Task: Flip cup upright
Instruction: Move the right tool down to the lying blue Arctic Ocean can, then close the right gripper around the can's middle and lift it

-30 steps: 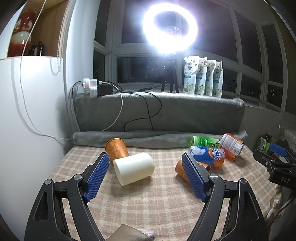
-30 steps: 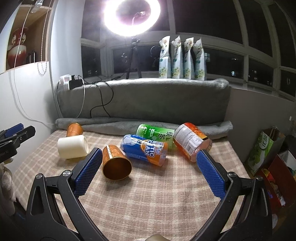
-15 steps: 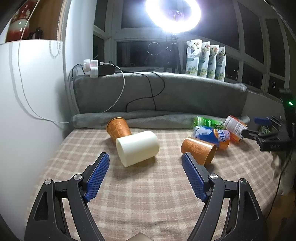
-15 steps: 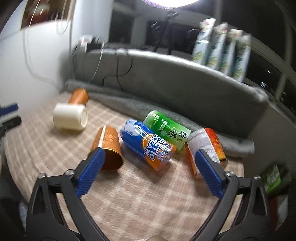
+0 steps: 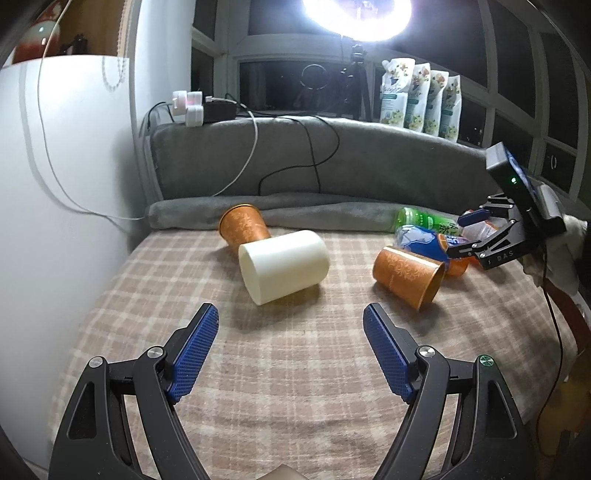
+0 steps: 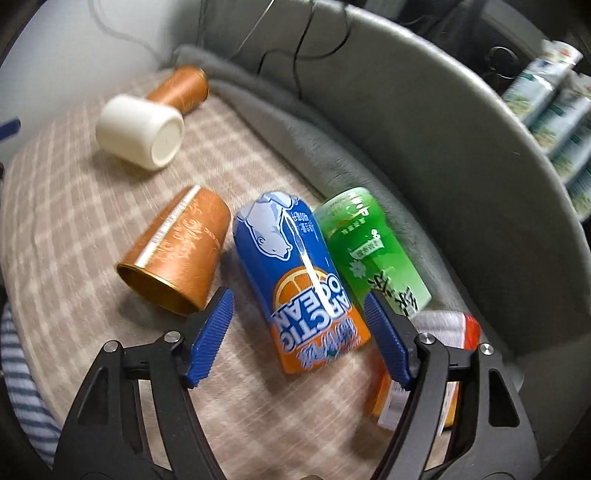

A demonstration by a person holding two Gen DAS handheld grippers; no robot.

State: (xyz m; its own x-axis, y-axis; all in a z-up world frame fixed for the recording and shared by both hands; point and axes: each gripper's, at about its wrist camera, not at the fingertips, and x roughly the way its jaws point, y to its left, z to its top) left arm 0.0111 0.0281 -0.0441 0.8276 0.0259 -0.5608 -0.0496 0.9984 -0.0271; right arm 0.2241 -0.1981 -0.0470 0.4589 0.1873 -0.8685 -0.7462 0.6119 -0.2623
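A cream cup (image 5: 283, 265) lies on its side on the checked cloth (image 5: 295, 369); it also shows in the right wrist view (image 6: 142, 133). One copper cup (image 5: 408, 275) lies on its side to its right, also in the right wrist view (image 6: 177, 254). A second copper cup (image 5: 243, 226) lies behind the cream one. My left gripper (image 5: 291, 347) is open and empty, short of the cream cup. My right gripper (image 6: 299, 325) is open, its jaws either side of the blue and orange can (image 6: 299, 280), above it. The right gripper also shows at the right of the left wrist view (image 5: 480, 240).
A green bottle (image 6: 365, 251) and an orange-labelled bottle (image 6: 443, 354) lie beside the can. A grey rolled blanket and cushion (image 5: 332, 170) run along the back. A white wall (image 5: 55, 184) stands at the left. A ring light (image 5: 358, 18) glares above. Cables drape over the cushion.
My right gripper has moved forward and down, tilting over the can and bottles. My left gripper has pulled back a little from the cream cup. The cups have not moved.
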